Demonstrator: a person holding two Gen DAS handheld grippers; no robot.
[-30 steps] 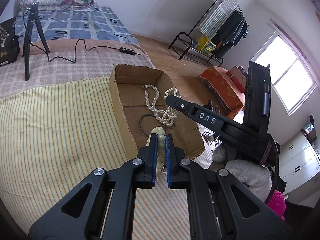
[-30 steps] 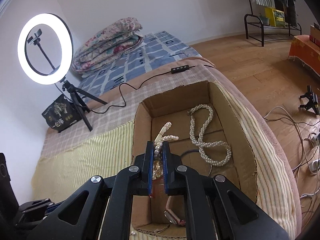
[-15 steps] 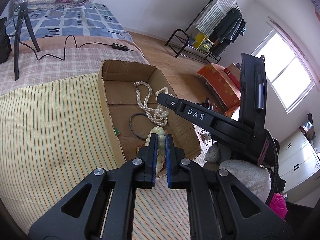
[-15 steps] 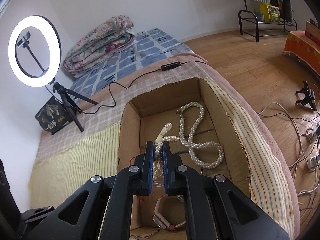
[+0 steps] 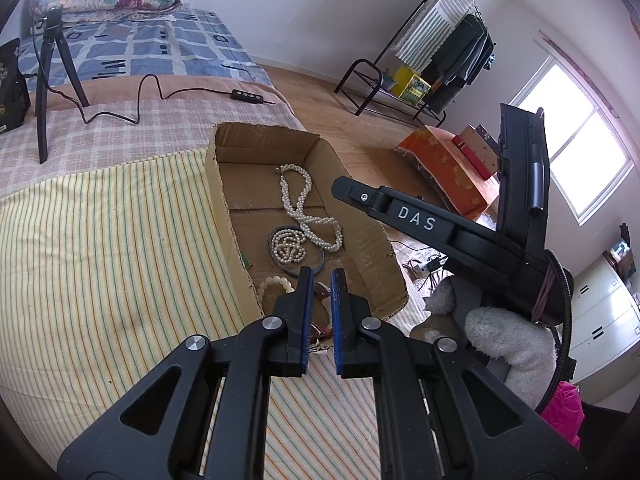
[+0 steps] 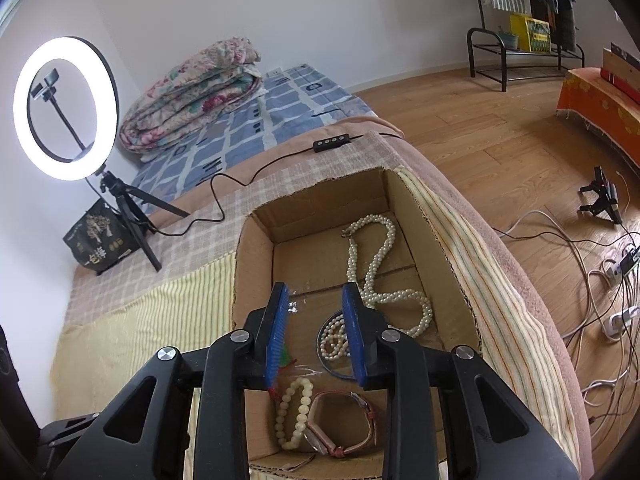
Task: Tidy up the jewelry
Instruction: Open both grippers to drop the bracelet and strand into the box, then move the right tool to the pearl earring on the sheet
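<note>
Open-topped brown cardboard box [image 6: 416, 216] sat on the yellow striped bed cover [image 5: 100, 248], centre of both views. All the jewelry lay inside it.

Contents, right wrist view:
- long white pearl rope necklace [image 6: 372, 264], looped across the far half of the box floor, centre right of frame
- small white pearl strand [image 6: 334, 338] bunched inside a dark blue ring bangle [image 6: 320, 354], mid-box, partly hidden by the right finger
- pale green bead bracelet [image 6: 292, 412], near end, lower centre
- pink-strap wristwatch [image 6: 344, 428], just beside the bracelet, touching or nearly so, cannot tell

Right gripper [image 6: 316, 332] hovered over the mid-box, blue pads wide apart, nothing between them. Left gripper [image 5: 320, 292] was at lower centre of its view above the near end of the box, pads only narrowly apart, nothing visibly pinched; bead bracelet [image 5: 276, 282] showed just left of its fingertips on the box floor.

Step judged: release phase of placing pieces into the box; both grippers looked empty, all visible pieces were already in the box. No jewelry seen on the bed cover in either view.

Next move, as a guess: lift both grippers clear of the box walls without snagging the strands, then look for any remaining piece outside the box. If none, the task seemed close to done. Risk: the open right finger catching the small strand or bangle on the way up.
</note>
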